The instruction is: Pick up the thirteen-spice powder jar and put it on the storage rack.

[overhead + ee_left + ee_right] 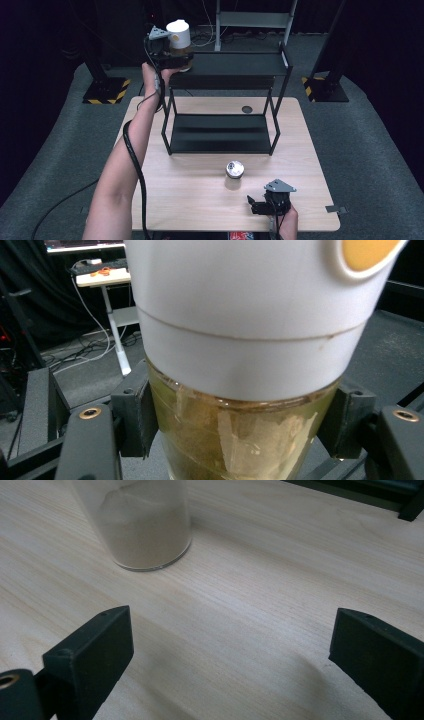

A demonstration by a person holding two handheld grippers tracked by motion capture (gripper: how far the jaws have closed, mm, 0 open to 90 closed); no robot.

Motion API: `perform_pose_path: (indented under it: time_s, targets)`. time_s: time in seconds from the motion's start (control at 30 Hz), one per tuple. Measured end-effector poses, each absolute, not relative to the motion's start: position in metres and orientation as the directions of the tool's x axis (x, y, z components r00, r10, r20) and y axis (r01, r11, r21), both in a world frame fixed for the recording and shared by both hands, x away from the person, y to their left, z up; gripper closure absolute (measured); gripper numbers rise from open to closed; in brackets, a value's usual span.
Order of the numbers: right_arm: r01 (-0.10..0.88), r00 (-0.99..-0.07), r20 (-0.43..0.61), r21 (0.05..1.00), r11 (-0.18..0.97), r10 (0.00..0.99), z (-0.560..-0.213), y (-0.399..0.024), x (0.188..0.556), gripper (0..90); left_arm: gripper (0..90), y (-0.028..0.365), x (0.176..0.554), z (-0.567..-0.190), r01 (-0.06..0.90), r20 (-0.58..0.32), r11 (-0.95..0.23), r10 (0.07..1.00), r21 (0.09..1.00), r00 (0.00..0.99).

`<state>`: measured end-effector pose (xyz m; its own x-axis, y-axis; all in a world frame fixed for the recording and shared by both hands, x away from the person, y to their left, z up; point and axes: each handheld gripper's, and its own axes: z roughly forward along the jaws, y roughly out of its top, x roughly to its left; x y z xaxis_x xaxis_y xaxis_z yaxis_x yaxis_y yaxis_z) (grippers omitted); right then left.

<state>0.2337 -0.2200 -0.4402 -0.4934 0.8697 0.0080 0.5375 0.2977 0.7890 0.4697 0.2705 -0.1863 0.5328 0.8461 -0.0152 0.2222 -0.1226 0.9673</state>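
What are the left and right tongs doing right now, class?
Left tongs: shut on the white-capped jar at the rack's top shelf.
Right tongs: open, holding nothing.

White-capped jar (178,41) upright, at shelf's top-left edge.

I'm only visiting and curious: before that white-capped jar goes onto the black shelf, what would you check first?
1. Left gripper shut on the jar, both pads on the glass: ok.
2. Jar upright, white cap on top: ok.
3. Jar over the top shelf at its left end: ok.
4. Jar's base already resting on the shelf: cannot tell.
5. Right gripper open, away from the shelf: ok.
6. Second jar standing on the table, apart from the shelf: ok.
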Motion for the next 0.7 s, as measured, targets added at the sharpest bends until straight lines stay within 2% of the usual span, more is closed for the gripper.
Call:
perform_pose_path:
  time_s: [0.4, 0.7]
  targets:
    - [0.538, -0.494, 0.009, 0.788, 0.298, 0.869, -0.44, -0.22, 0.234, 3.1, 29.4, 0.274, 0.47, -0.18, 0.229, 0.005, -0.152, 0.842, 0.961, 0.54]
    - [0.541, -0.497, 0.006, 0.784, 0.304, 0.868, -0.44, -0.219, 0.235, 3.0, 10.1, 0.285, 0.457, -0.166, 0.228, 0.042, -0.202, 0.829, 0.952, 0.558]
